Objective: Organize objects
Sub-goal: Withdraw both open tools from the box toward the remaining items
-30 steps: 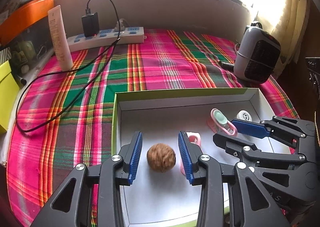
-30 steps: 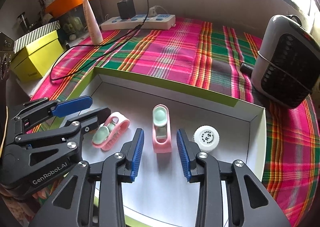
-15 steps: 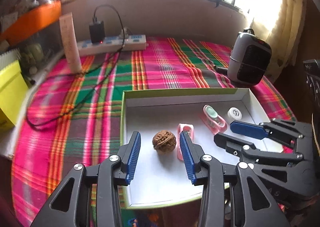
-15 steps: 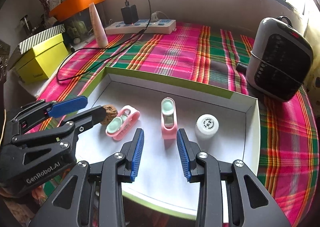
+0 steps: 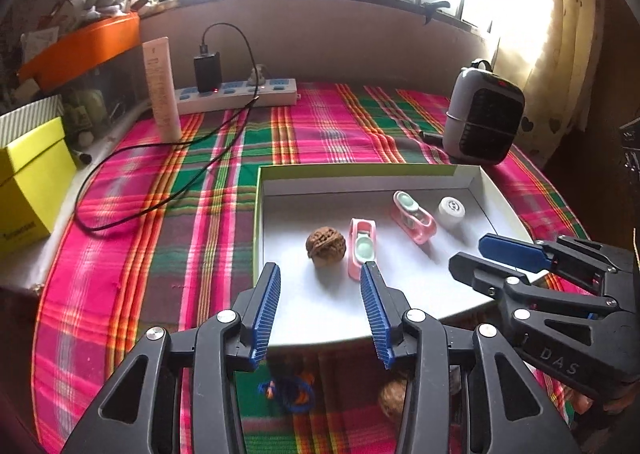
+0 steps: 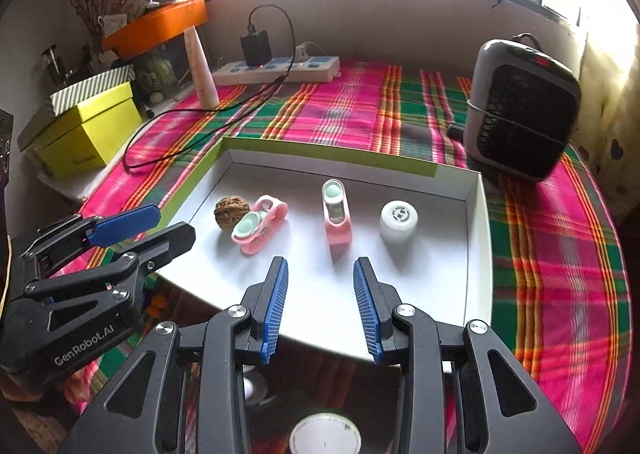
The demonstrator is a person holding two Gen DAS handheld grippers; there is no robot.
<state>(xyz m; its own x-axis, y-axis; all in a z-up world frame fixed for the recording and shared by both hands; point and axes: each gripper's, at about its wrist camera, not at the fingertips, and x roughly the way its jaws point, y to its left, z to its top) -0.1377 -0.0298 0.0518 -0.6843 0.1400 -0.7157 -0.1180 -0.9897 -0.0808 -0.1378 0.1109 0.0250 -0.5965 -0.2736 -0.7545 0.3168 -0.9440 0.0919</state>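
Note:
A shallow white tray (image 5: 360, 171) with a green outer rim lies on the plaid cloth. In it, from left to right, sit a brown walnut (image 5: 325, 246), two pink clips with mint pads (image 5: 363, 248) (image 5: 414, 217) and a white round cap (image 5: 451, 211). My left gripper (image 5: 320, 272) hovers at the tray's near edge, open and empty, with the walnut just beyond its tips. My right gripper (image 6: 320, 260) is open and empty too, short of the upright pink clip (image 6: 337, 214) and the white cap (image 6: 398, 221). Each gripper shows in the other's view.
A second walnut (image 5: 394, 398) and a blue-orange item (image 5: 290, 394) lie below the tray's near edge. At the back are a grey heater (image 5: 484, 122), a power strip (image 5: 236, 94) with a black cable, and a white tube (image 5: 160, 94). A yellow box (image 5: 28, 182) stands left.
Both grippers have drawn back from the tray and risen a little. The walnut, earlier between the left fingers, now lies beyond their tips. The left jaws stand slightly wider.

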